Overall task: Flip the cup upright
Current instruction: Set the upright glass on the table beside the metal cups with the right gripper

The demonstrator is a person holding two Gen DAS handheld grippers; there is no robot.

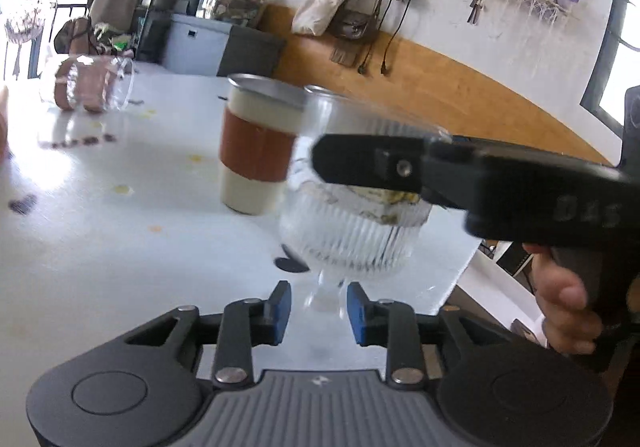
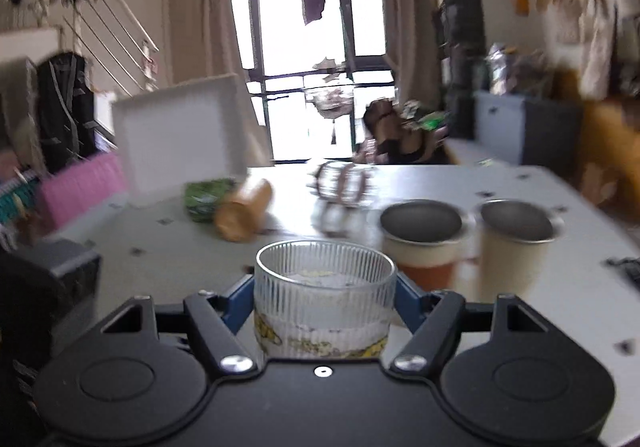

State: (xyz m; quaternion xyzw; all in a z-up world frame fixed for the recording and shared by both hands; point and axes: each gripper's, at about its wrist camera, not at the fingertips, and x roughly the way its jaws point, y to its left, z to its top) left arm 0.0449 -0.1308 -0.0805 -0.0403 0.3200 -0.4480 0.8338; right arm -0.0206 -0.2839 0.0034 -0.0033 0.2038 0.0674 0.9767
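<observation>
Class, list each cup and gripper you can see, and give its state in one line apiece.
Ribbed glass: upright, held.
Right gripper: shut on the glass.
Left gripper: open.
Banded cup: upright.
Clear glass: lying on its side.
Tan cup: lying on its side.

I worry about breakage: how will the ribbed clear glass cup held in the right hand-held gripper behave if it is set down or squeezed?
The ribbed clear glass cup looks rigid and probably fragile. Its vertical ribs may give the right hand-held gripper better hold than smooth glass. Its wide, short shape suggests it will stand stably on the white table.
</observation>
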